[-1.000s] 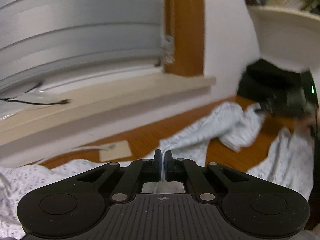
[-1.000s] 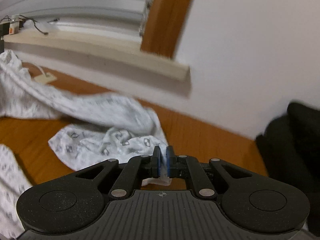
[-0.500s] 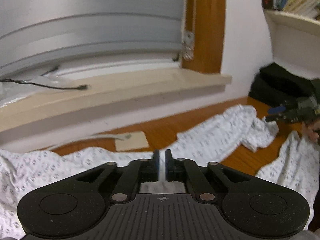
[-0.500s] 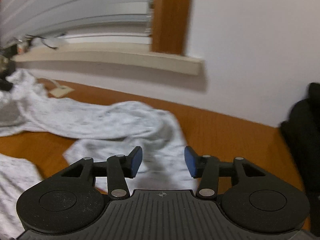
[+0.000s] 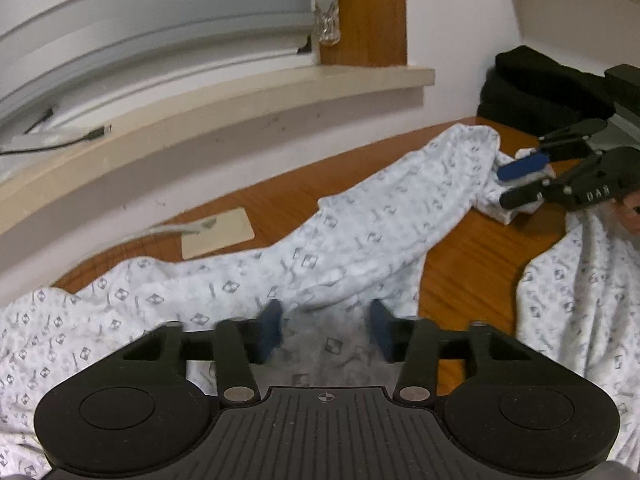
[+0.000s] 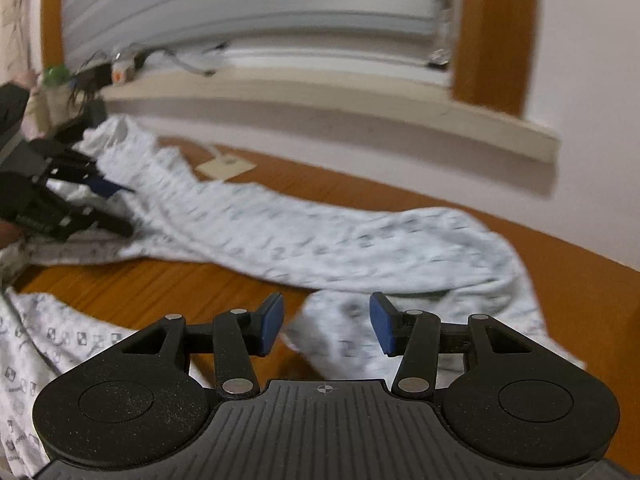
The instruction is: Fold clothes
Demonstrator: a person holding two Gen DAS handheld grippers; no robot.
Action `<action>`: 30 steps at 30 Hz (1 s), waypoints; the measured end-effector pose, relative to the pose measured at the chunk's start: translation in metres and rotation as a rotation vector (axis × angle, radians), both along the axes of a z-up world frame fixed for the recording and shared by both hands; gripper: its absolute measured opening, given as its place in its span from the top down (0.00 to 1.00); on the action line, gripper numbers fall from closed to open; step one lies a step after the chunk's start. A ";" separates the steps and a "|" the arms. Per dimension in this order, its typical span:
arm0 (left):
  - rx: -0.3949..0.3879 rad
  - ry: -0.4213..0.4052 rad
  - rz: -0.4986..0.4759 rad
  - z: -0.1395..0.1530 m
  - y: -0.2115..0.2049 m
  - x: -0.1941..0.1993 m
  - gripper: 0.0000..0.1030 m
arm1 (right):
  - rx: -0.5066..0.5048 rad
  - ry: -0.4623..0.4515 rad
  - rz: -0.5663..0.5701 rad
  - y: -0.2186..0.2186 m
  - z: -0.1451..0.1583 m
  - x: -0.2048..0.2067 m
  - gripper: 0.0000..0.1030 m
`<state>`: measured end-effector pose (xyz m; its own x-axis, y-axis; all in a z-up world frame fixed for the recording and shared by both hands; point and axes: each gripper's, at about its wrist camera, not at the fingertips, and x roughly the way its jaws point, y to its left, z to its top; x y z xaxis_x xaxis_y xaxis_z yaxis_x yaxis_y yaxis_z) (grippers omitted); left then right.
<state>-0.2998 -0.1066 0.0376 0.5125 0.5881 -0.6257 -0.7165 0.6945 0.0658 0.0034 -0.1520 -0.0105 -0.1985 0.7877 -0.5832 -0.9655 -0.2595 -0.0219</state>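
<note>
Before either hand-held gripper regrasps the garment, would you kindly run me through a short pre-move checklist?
1. Left hand-held gripper open: ok.
2. Right hand-held gripper open: ok.
3. White patterned cotton garment released by both: ok.
4. Garment flat on the brown wooden tabletop: not ok, stretched leg bunched at its end.
5. Beige rectangular card clear of the cloth: ok, it lies just beyond it.
6. Cloth edge under the right hand-held gripper sharp enough to target: cannot tell, blurred.

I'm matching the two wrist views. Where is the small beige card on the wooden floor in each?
Left wrist: beige card left of centre, behind the patterned garment.
Right wrist: card upper left of centre, beyond the garment.
Shared landmark: window sill above it.
</note>
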 end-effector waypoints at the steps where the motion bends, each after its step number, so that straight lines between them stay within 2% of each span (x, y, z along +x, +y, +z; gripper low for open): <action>1: 0.001 -0.005 0.007 0.000 0.002 -0.001 0.83 | -0.010 -0.010 0.003 0.002 -0.003 -0.004 0.53; 4: 0.021 -0.044 0.037 0.006 0.005 -0.010 0.95 | -0.027 -0.041 -0.004 0.004 -0.007 -0.004 0.58; 6: 0.050 -0.068 0.060 0.016 0.007 -0.016 0.96 | -0.032 -0.055 -0.015 0.003 -0.006 0.004 0.75; 7: 0.067 -0.077 0.072 0.022 0.007 -0.019 0.96 | -0.031 -0.064 -0.024 0.003 -0.005 0.009 0.88; 13: 0.146 -0.148 0.103 0.067 0.005 -0.038 0.96 | 0.072 -0.160 -0.198 -0.022 0.027 0.071 0.90; 16: 0.169 -0.181 0.106 0.082 0.001 -0.044 0.96 | 0.103 -0.167 -0.287 -0.042 0.041 0.109 0.90; 21: 0.154 -0.179 0.096 0.077 0.003 -0.039 0.96 | 0.110 -0.157 -0.362 -0.070 0.040 0.146 0.92; 25: 0.135 -0.170 0.088 0.069 0.008 -0.033 0.96 | 0.135 -0.142 -0.381 -0.076 0.040 0.154 0.92; 28: 0.121 -0.164 0.081 0.063 0.012 -0.028 0.96 | 0.194 -0.178 -0.398 -0.065 0.051 0.154 0.92; 30: 0.145 -0.168 0.085 0.072 0.017 -0.022 0.96 | 0.245 -0.215 -0.417 -0.048 0.062 0.154 0.93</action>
<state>-0.3219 -0.0893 0.1099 0.5471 0.7113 -0.4413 -0.7814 0.6230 0.0354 0.1578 -0.1997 0.0520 0.2646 0.8927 -0.3649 -0.9527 0.1832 -0.2426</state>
